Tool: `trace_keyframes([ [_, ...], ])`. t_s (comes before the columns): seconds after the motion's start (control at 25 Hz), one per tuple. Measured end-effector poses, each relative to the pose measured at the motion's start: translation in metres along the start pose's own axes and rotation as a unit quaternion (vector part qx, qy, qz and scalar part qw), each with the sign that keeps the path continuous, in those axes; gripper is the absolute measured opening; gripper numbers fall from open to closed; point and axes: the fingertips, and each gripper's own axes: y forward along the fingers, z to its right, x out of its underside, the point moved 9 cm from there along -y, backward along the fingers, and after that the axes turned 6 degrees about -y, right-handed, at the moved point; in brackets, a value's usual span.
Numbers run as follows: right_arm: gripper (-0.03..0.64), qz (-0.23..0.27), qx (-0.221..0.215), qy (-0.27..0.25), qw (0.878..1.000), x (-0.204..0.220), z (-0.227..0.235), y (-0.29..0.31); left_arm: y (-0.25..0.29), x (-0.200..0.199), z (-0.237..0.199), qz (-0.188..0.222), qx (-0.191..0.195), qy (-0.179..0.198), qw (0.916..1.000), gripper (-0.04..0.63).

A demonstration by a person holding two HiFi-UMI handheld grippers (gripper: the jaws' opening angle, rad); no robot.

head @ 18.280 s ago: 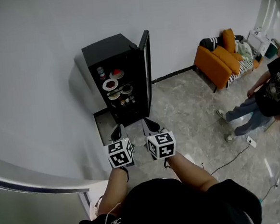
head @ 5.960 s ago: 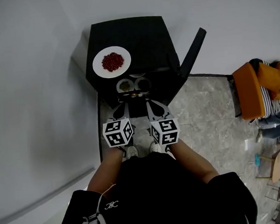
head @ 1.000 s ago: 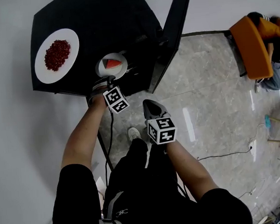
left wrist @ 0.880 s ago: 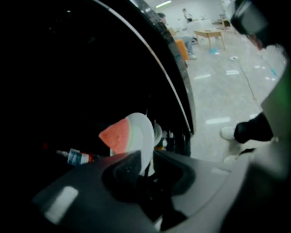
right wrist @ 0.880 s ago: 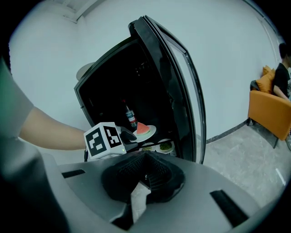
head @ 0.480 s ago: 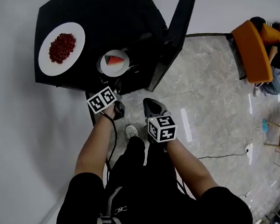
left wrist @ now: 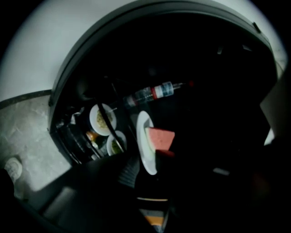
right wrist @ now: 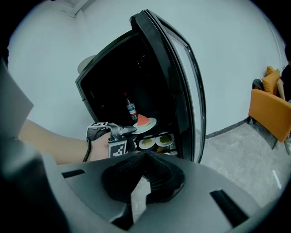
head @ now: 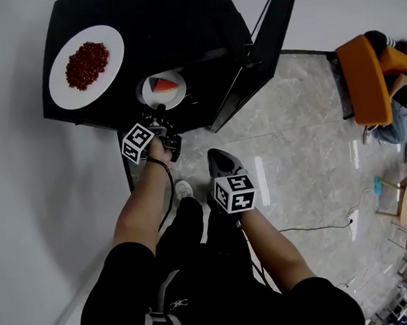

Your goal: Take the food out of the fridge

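The person wears a black short-sleeved top [head: 271,307] and black trousers [head: 188,229] with white trim at lower left, possibly a logo. A white shoe [head: 184,189] shows mid-frame. The left gripper [head: 161,116] and right gripper [head: 215,154] are black, each bearing a white cube with black square markers; a thin black cable [head: 169,189] loops beside the left forearm.

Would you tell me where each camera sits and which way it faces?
Head view: on the head, steeply down at the fridge; shows both forearms, left gripper, right gripper.
Left gripper view: on that gripper, into the fridge; the watermelon plate's rim between jaws that have just been closing.
Right gripper view: on that gripper, jaws shut, facing the open fridge and left hand.
All show the plate.
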Motion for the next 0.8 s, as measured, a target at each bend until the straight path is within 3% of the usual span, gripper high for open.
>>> trace_keyframes([
  [0.12,-0.008,-0.001,0.001,-0.004,1.0,-0.002,0.003,0.002,0.005,-0.003,-0.006,-0.005,0.007,-0.013,0.9999,0.043],
  [0.28,-0.008,-0.002,0.003,-0.012,1.0,-0.006,0.007,0.005,0.005,-0.007,-0.011,-0.012,0.039,-0.064,0.9971,0.014],
  [0.8,-0.008,-0.01,-0.002,-0.018,1.0,-0.013,0.01,0.01,-0.009,-0.007,-0.005,-0.036,0.082,-0.085,0.9924,0.006],
])
